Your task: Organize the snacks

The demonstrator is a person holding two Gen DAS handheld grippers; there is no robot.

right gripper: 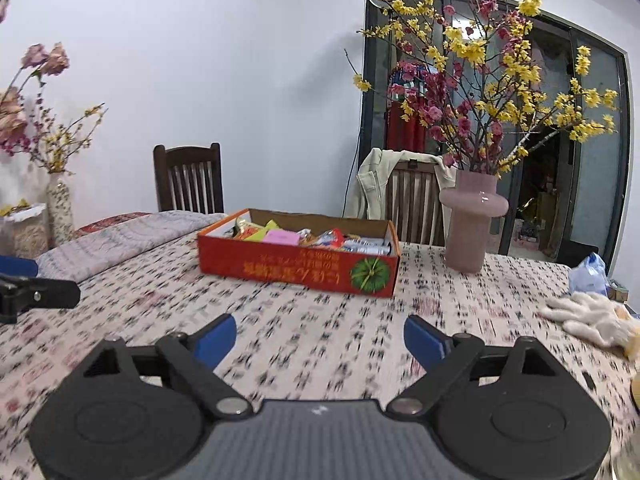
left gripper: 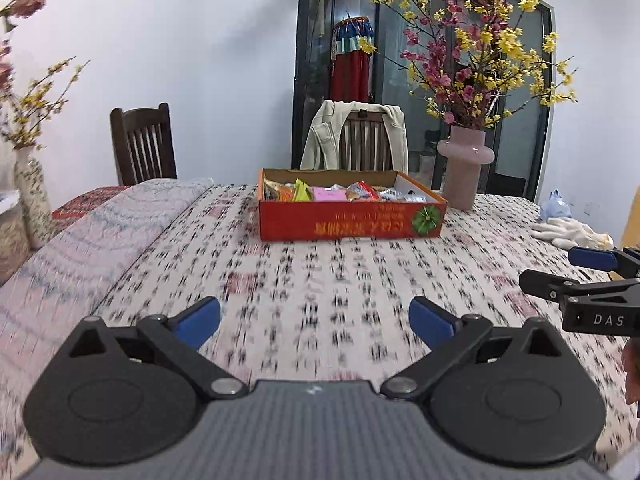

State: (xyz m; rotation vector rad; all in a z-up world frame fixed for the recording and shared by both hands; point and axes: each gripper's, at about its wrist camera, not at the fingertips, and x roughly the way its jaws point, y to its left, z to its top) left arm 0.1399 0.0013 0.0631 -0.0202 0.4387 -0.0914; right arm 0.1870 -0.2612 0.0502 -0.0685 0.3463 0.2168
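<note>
Where the patterned tablecloth (left gripper: 320, 272) runs toward the far edge of the table, a shallow red cardboard box (left gripper: 348, 226) sits with its long axis lying across the view, one long printed side facing the cameras; the lettering on that side reads upside down, and a green round emblem marks its right end. The box is rectangular, open-topped, with plain brown inner walls, and it is filled with crinkly wrapped snacks (left gripper: 340, 193) in yellow, orange, pink and silver foil. Just beside its right end stands a matte pink vase (left gripper: 464, 172) with a wide collar, holding thin branches of yellow and magenta blossoms. The left gripper (left gripper: 315, 320) hangs over bare cloth well short of the box, its blue-padded fingers spread wide with nothing between them. The right gripper (right gripper: 320, 338) is likewise released, jaws apart and empty, near the cloth. White knitted gloves (right gripper: 588, 318) lie limp at the right. Behind the table stand two dark slatted wooden chairs, one draped with a pale jacket (left gripper: 320, 140).
</note>
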